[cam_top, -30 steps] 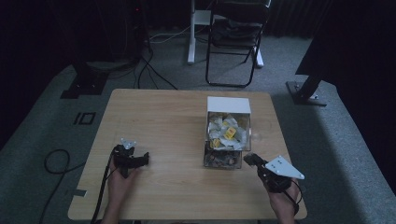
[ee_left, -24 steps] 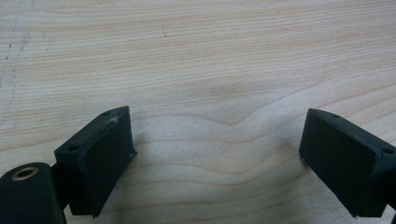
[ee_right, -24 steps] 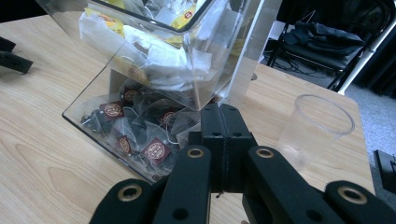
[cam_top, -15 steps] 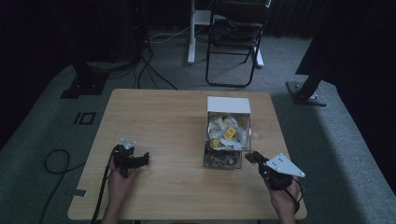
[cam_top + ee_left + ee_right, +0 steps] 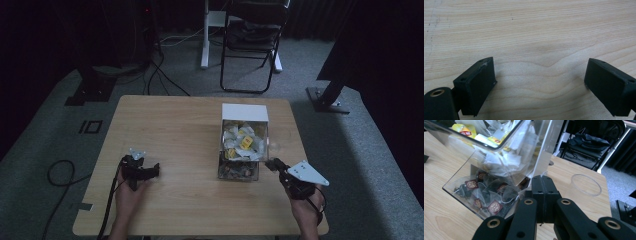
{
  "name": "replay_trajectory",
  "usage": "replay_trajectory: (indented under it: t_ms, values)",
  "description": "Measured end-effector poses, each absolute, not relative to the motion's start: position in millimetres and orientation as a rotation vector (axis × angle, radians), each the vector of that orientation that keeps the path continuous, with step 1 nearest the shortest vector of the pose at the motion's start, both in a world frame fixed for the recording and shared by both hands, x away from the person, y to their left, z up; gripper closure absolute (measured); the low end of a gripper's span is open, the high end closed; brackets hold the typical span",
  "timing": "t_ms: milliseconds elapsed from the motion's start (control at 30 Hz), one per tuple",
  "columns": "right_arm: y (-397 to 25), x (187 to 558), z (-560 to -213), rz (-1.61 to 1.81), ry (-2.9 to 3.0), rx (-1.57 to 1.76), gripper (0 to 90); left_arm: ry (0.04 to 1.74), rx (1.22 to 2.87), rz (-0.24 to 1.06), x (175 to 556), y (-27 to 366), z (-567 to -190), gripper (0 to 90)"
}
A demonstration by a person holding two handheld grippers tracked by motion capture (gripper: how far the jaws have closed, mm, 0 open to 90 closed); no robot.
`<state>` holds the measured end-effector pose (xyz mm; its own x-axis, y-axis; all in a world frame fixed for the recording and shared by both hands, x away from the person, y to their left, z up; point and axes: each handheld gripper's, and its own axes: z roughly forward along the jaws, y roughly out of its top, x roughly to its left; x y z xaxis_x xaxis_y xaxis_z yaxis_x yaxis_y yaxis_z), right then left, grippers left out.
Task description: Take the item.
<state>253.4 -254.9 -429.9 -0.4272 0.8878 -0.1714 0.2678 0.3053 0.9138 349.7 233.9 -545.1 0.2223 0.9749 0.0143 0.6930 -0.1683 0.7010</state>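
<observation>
The tabletop (image 5: 175,125) was pale wood with rounded corners, its grain running left to right, standing on a grey carpeted floor (image 5: 60,145). Most of its surface lay bare. Toward the right, about midway between the near and far edges, stood a clear plastic dispenser box (image 5: 243,145) with a white back panel at its far end. It was full of tea bags (image 5: 240,142): white and yellow sachets in the upper part, dark ones with red tags in the lower tray at its near end. Just to the right of the box sat a small clear plastic cup (image 5: 586,184), upright on the wood, near the right edge.
</observation>
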Motion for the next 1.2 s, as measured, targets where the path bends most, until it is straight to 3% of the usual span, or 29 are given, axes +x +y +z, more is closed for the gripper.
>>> replay_trajectory:
  t_ms: [1200]
  values:
    - [-273.5, 282.3, -425.6, 1.097, 1.819, 1.095, 90.0, 1.532, 1.932, 0.643, 349.7, 233.9, -545.1, 10.7]
